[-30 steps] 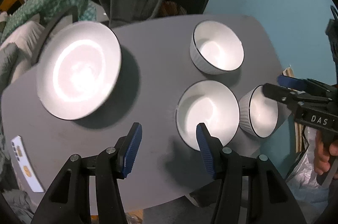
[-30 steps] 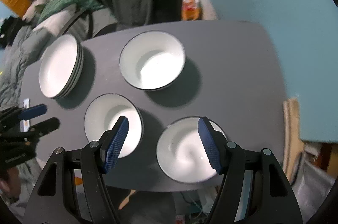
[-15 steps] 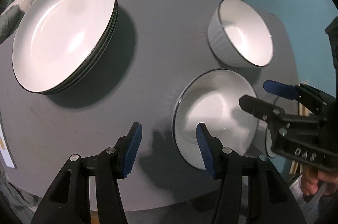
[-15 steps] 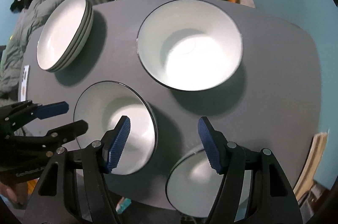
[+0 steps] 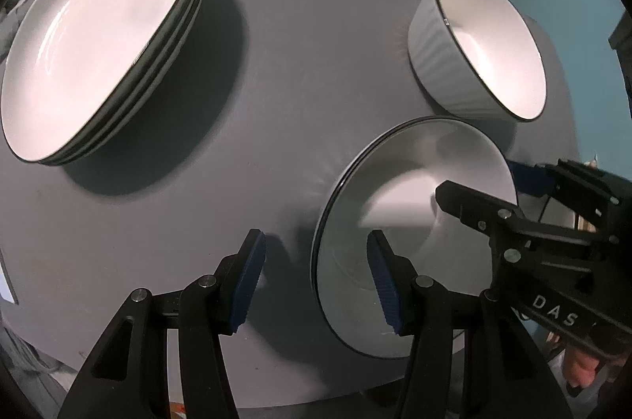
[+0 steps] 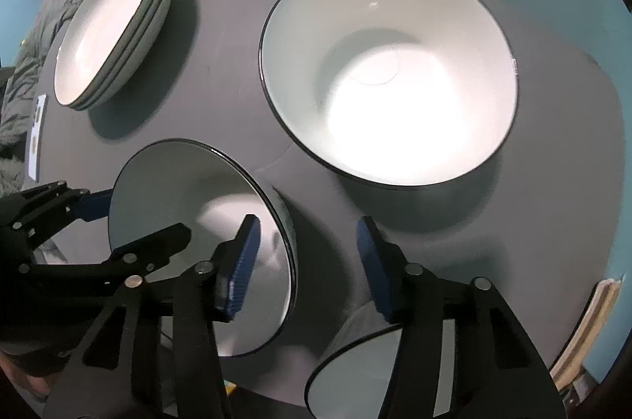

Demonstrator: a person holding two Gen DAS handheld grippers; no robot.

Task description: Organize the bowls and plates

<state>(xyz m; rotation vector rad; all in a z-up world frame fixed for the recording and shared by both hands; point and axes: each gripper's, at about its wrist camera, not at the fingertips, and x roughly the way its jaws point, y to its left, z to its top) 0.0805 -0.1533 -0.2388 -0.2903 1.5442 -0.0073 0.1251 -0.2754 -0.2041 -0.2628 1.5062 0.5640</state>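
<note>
While both grippers point steeply down over the grey tabletop (image 5: 284,71), each straddles one side of the same white bowl (image 5: 414,182), the middle one of three.

The left gripper (image 5: 316,277) has its jaws parted, not pressing on anything. The bowl's dark rim runs up between the two blue pads: the right pad hangs over the bowl's inside, the left pad over bare tabletop just outside the rim. Whether either pad touches the bowl I cannot tell. Beyond the jaws and to their left sits a stack of plates (image 5: 98,36), white with dark edges. Beyond and to their right stands a ribbed white bowl (image 5: 486,44), close to the middle bowl's far rim.

The right gripper (image 6: 308,265) has just been closing its jaws, yet they stand apart and grasp nothing. The middle bowl's right rim lies between them: the left pad is inside the bowl, the right pad over the tabletop outside it. The pads do not visibly press on the wall. Straight ahead of these jaws is the ribbed bowl, seen from above as a wide white basin. Under the right finger, at the near edge of the tabletop, a third bowl (image 6: 355,379) shows only in part. The plate stack lies far off to the upper left of the jaws.

Each gripper appears in the other's view, coming in over the opposite side of the middle bowl. A person's fingers (image 5: 580,367) show behind the right gripper's body.
</note>
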